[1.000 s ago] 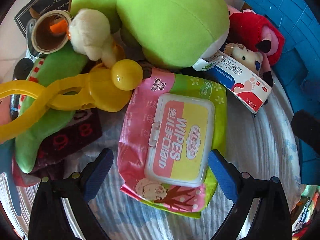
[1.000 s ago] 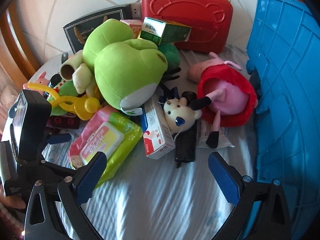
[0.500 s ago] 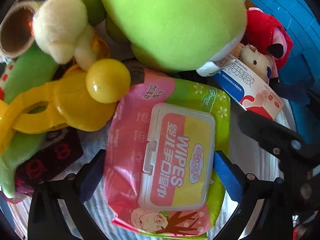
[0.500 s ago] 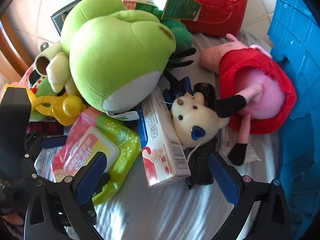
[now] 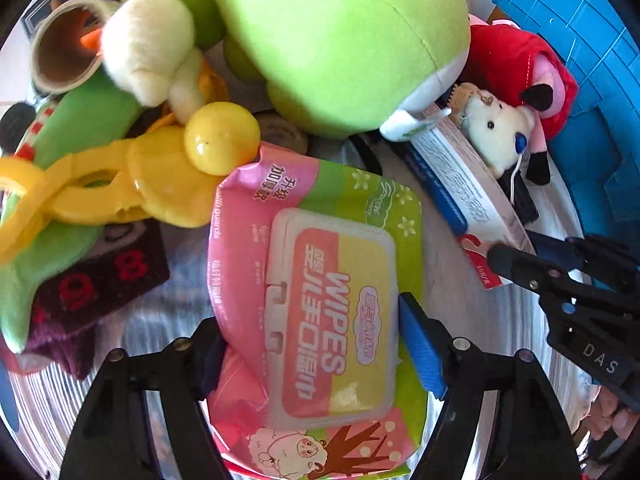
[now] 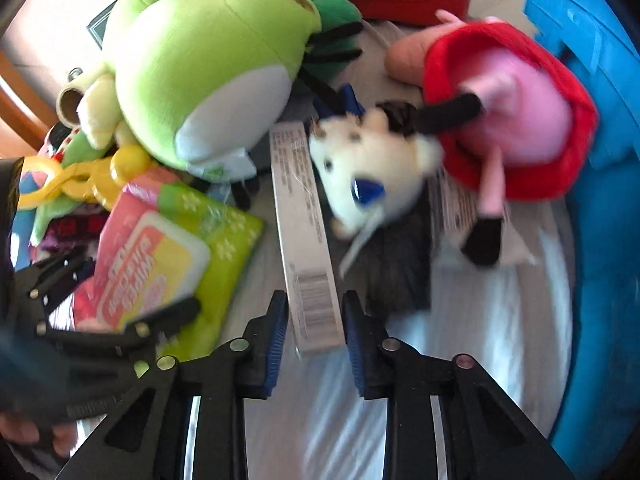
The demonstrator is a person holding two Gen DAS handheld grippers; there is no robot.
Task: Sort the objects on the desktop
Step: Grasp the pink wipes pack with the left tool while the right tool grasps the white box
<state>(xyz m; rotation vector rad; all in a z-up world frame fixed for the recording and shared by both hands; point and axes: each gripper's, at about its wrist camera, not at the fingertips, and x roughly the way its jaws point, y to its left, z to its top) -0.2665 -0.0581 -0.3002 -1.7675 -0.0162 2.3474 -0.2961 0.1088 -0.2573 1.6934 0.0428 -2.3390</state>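
Note:
A pink and green wipes pack (image 5: 332,300) lies flat on the striped cloth, and my left gripper (image 5: 316,344) straddles its near half. Its jaws are closing, and both pads press the pack's sides so that it bulges. A long white, blue and red carton (image 6: 304,216) lies beside the pack. My right gripper (image 6: 316,332) has its blue pads against the two sides of the carton's near end, and its jaws are closing too. The left wrist view shows this same right gripper (image 5: 516,256) on the carton (image 5: 460,184).
A big green frog plush (image 5: 340,40) lies just behind both items. A small white mouse plush (image 6: 372,168) and a red-dressed pig plush (image 6: 512,112) crowd the carton's right side. Yellow plastic tongs (image 5: 120,188) lie left of the pack. A blue crate (image 6: 592,240) stands at the right.
Both grippers have come down onto the pile and their jaws have narrowed. The left now pinches the wipes pack, and the right has closed from wide open onto the carton's end.

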